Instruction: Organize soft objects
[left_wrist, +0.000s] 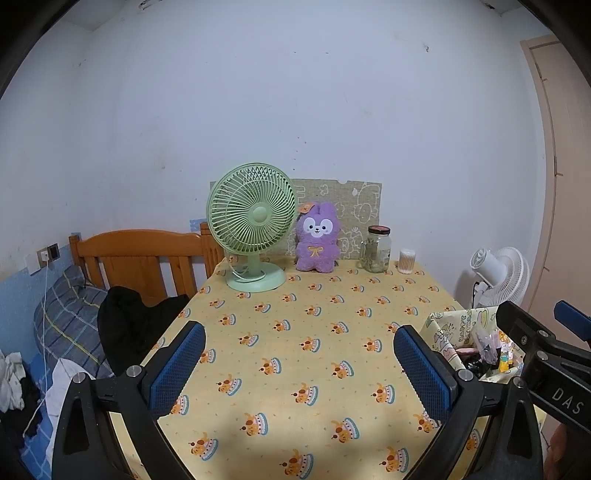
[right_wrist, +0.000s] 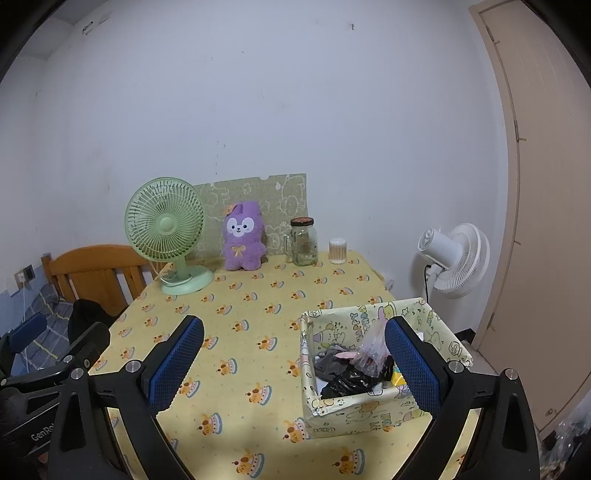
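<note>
Against the far wall, on the yellow tablecloth (right_wrist: 258, 317): purple plush rabbit (right_wrist: 243, 236), upright beside green fan (right_wrist: 166, 225). Near right: patterned box (right_wrist: 354, 406) holding what we take for crumpled bags. Left gripper (left_wrist: 299, 363) and right gripper (right_wrist: 293, 360): spread wide, empty.

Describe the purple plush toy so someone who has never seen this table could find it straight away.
Look to the far edge of the yellow-clothed table, against the wall. There, between the green desk fan and a glass jar, the purple plush toy sits upright. It is the only soft, furry thing in that row, with a white face, rabbit ears and a yellow bow on its chest.
</note>
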